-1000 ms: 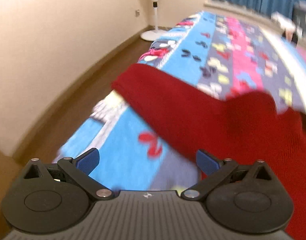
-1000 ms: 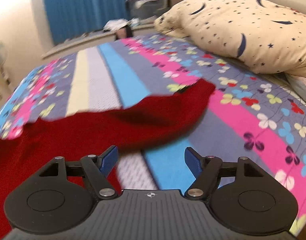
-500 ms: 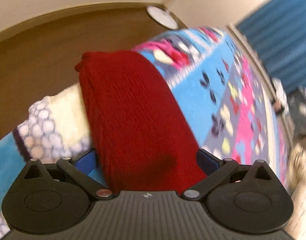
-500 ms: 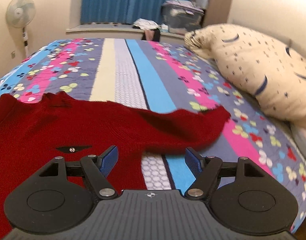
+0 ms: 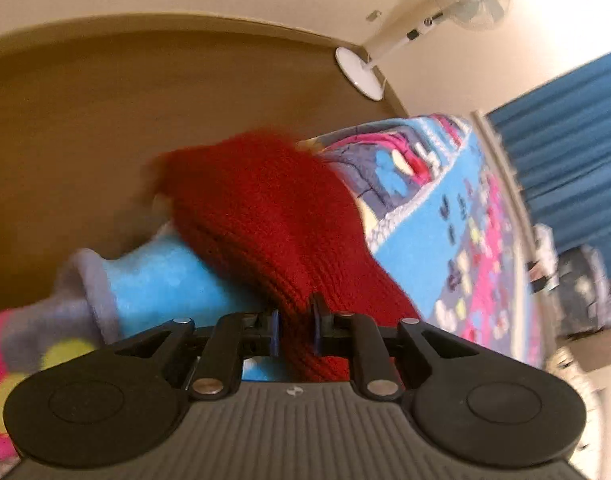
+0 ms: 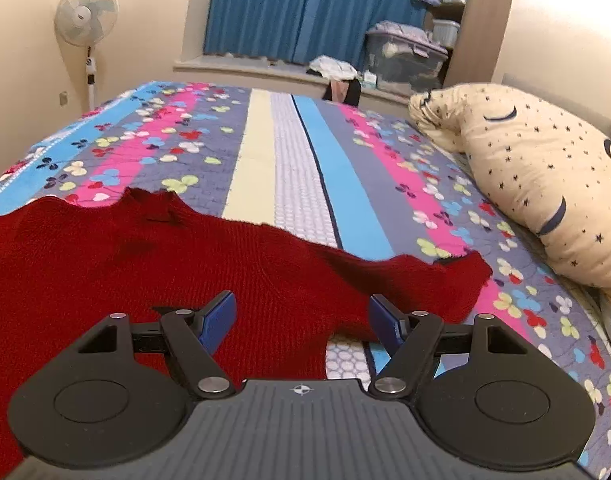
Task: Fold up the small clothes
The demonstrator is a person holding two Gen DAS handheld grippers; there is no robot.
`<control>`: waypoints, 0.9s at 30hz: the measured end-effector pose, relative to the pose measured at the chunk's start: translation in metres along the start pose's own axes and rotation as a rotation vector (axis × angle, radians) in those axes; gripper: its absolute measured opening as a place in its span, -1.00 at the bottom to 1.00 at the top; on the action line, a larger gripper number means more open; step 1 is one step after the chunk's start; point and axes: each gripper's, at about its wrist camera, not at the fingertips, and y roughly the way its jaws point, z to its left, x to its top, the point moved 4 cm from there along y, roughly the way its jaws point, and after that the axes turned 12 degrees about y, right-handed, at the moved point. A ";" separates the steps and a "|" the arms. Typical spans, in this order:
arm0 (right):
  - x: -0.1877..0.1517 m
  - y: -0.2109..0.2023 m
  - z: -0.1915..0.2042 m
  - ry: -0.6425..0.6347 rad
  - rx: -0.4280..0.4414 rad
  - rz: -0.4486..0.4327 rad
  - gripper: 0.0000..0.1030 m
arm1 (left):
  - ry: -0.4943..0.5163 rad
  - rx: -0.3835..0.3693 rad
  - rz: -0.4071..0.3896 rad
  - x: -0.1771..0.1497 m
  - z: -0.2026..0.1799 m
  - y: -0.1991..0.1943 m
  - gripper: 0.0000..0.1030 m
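One red knitted sweater (image 6: 145, 264) lies on one bed (image 6: 297, 152), and two grippers work at it. One pillow (image 6: 545, 184) with stars and moons sits at the bed's right side, and one standing fan (image 6: 87, 16) is by the far left wall.

The sweater is a deep red rib knit, spread flat across the near part of the striped, flower-printed bedspread, neck opening toward the far end. One sleeve (image 6: 425, 280) stretches out to the right, its cuff near the pillow but apart from it. The other sleeve (image 5: 265, 216) drapes over the bed's left edge above the wooden floor (image 5: 145, 112).

The left gripper (image 5: 295, 328) has just been closing its jaws, and they now pinch that hanging sleeve, the knit bunched between the blue pads (image 5: 274, 330). The right gripper (image 6: 301, 320) hovers over the sweater's body beside the right sleeve, its jaws spread with nothing pressed between them.

Beyond the sweater the bedspread lies bare up to the window ledge under the blue curtain (image 6: 281, 8). The floor at the left edge is open as far as the fan's base.
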 end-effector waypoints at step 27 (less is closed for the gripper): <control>-0.008 0.034 -0.060 0.195 0.007 0.068 0.45 | 0.748 -0.140 0.073 -0.191 -0.216 -0.029 0.72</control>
